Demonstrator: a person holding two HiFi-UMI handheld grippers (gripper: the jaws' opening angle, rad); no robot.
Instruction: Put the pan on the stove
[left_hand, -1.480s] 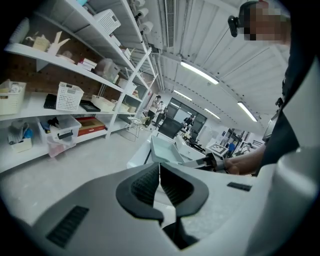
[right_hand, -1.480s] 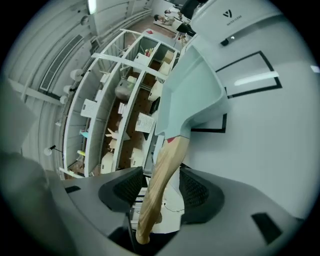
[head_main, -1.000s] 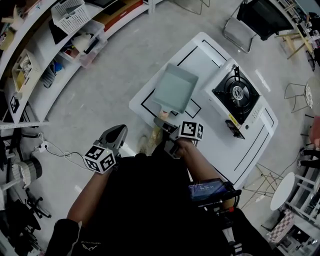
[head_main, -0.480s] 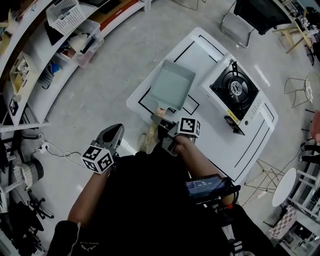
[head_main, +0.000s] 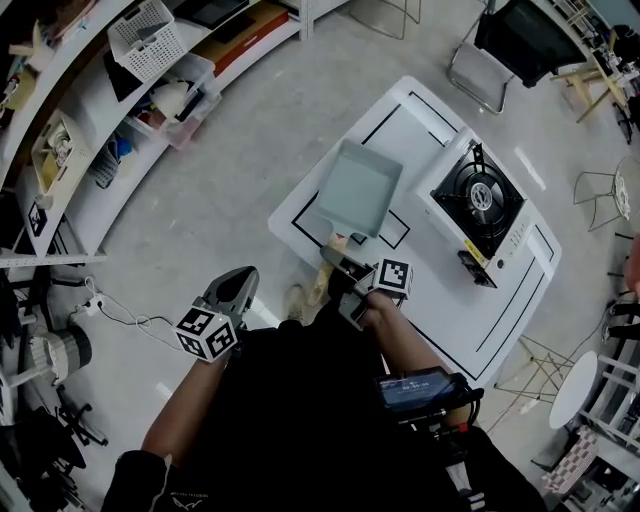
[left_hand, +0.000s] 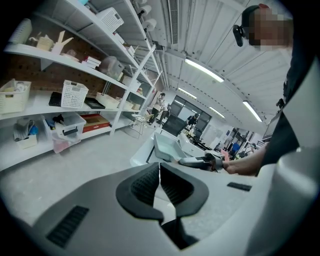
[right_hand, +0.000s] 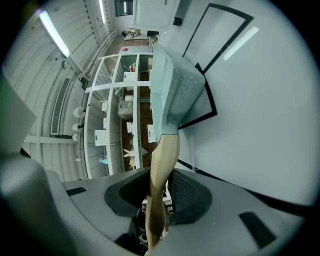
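R hand-held gripper (right_hand: 159, 197), jaws just been closing, now pinches the pan (head_main: 360, 188) by its wooden handle (right_hand: 162, 165), pan unmoved on desk (head_main: 470, 295); L hand-held gripper (left_hand: 160, 186) pressed together, empty.

The right claw (head_main: 338, 264), wide open a second ago, has just been closing onto the handle (head_main: 335, 243) at 7 o'clock of the pan (head_main: 358, 188)
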